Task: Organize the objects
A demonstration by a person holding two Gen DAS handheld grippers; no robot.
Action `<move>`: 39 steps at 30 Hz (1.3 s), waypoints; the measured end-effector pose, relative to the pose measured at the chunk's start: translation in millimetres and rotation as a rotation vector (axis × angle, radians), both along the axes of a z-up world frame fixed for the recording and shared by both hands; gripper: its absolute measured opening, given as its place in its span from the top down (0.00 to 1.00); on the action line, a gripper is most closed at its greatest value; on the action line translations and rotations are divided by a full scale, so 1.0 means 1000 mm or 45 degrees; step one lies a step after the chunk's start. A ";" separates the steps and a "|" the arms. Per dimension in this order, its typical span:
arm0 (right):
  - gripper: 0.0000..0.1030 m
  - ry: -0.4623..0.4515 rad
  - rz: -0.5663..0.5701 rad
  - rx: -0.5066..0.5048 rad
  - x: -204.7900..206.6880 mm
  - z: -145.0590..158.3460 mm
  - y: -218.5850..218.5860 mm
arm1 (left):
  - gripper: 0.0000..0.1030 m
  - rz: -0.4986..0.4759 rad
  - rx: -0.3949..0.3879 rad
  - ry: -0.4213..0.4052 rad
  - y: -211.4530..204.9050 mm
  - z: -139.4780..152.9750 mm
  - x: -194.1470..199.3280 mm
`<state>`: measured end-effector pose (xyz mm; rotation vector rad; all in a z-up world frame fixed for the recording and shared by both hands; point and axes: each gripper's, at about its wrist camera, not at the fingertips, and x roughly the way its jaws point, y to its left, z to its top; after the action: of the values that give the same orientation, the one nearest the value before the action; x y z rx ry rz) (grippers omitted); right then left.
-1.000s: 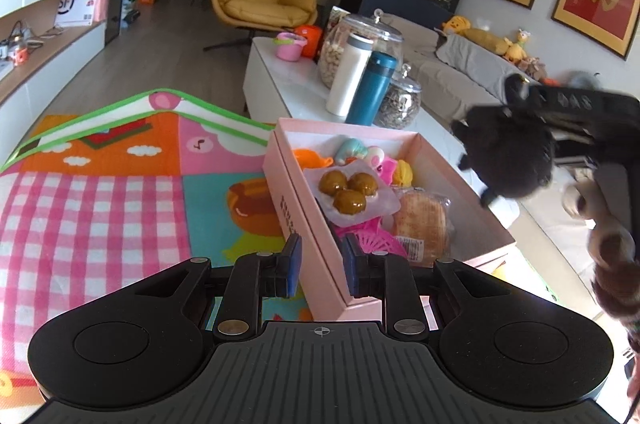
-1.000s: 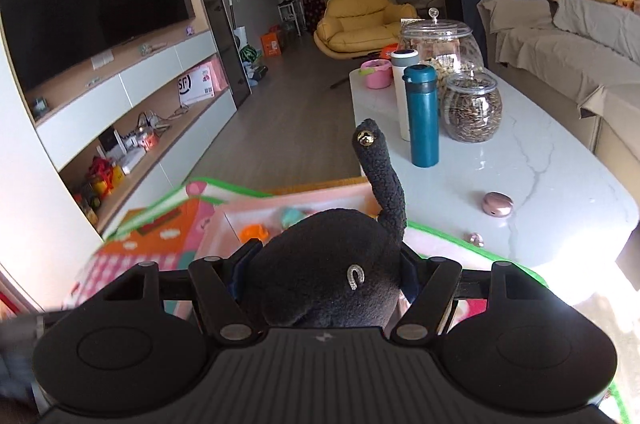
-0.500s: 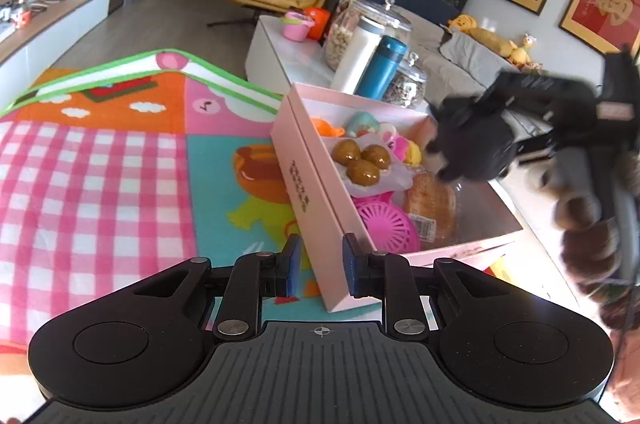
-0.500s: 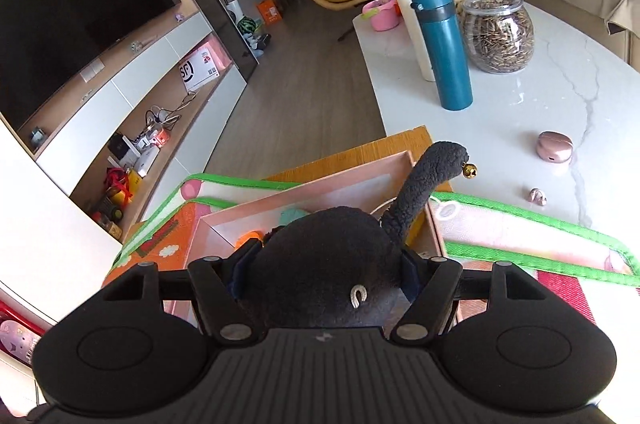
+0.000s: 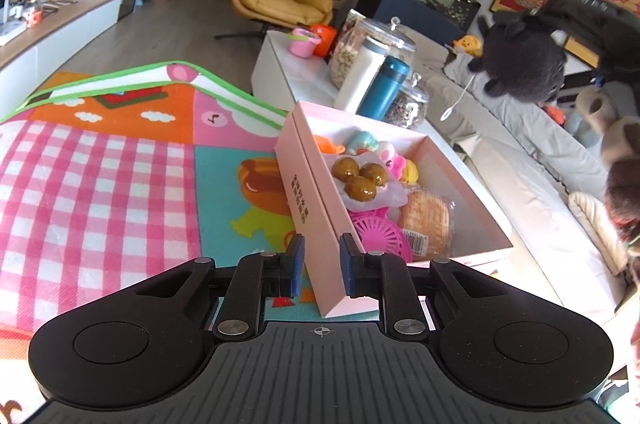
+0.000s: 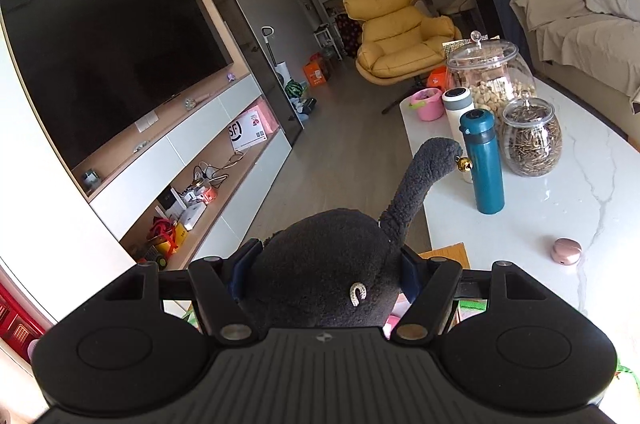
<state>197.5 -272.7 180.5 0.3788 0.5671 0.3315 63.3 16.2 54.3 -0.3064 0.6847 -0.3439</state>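
Pink-checked play mat [image 5: 92,191] is spread over the left side of the left wrist view, with a cartoon patch toward its right edge. The left gripper [image 5: 320,266] is seen with its blue-padded fingers [image 5: 297,264] a little apart, straddling the near wall of the pink box [image 5: 308,224]; whether the pads actually press on that wall can't be told. The box is open, and toy food is packed along its left wall: three brown balls [image 5: 360,175] on a clear wrapper, a pink round grid thing [image 5: 380,234] at the near corner, a wrapped bread loaf [image 5: 428,222] just beside it, plus small pastel toys at the far end. Past the box's far edge, a white marble table [image 6: 560,191] is loaded with a white bottle [image 5: 362,75], a teal bottle [image 5: 386,83] and two glass jars. Further right, the black plush toy [image 5: 520,63] is held up in the air, above and beyond the box's right side, well apart from it. In the right wrist view the right gripper [image 6: 326,274] is clamped on that plush, its tail with a little gold bell [image 6: 464,164] sticking up.
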 end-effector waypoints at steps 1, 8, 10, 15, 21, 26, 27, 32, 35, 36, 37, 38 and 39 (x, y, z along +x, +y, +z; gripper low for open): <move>0.33 0.011 -0.003 -0.013 0.002 -0.006 0.002 | 0.80 0.002 -0.001 0.001 0.000 0.000 -0.001; 0.27 0.119 -0.100 -0.240 0.022 -0.073 0.012 | 0.80 -0.004 0.014 0.003 -0.002 0.001 -0.002; 0.26 0.120 -0.097 -0.298 0.018 -0.085 0.014 | 0.80 -0.007 0.026 -0.004 -0.005 0.002 -0.001; 0.38 0.072 -0.039 -0.435 -0.001 -0.095 0.026 | 0.80 0.012 0.036 -0.021 -0.016 0.006 0.005; 0.49 0.131 0.042 -0.436 -0.010 -0.108 0.032 | 0.80 0.012 0.072 -0.032 -0.033 0.012 0.009; 0.56 0.140 0.044 -0.482 -0.024 -0.125 0.029 | 0.80 0.001 0.147 -0.049 -0.045 0.017 0.012; 0.56 0.104 0.042 -0.496 -0.035 -0.121 0.027 | 0.80 0.001 0.164 -0.056 -0.048 0.017 0.014; 0.48 -0.062 0.040 -0.519 -0.091 -0.098 0.005 | 0.80 0.027 0.300 -0.055 -0.063 0.012 0.027; 0.38 -0.044 0.011 -0.525 -0.114 -0.101 -0.013 | 0.74 0.079 0.346 -0.028 -0.063 0.003 0.036; 0.38 -0.022 0.015 -0.527 -0.119 -0.104 -0.017 | 0.69 0.086 0.339 -0.020 -0.061 0.001 0.038; 0.38 -0.001 0.023 -0.528 -0.123 -0.109 -0.019 | 0.66 0.092 0.333 -0.018 -0.058 -0.001 0.038; 0.38 0.020 0.035 -0.529 -0.126 -0.114 -0.020 | 0.61 0.098 0.331 -0.021 -0.056 -0.002 0.038; 0.38 0.038 0.050 -0.528 -0.128 -0.120 -0.020 | 0.54 0.102 0.331 -0.023 -0.053 -0.002 0.038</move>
<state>69.6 -292.2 60.7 -0.0275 0.6562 0.2378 101.3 -37.1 51.9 -0.0826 0.6885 -0.1779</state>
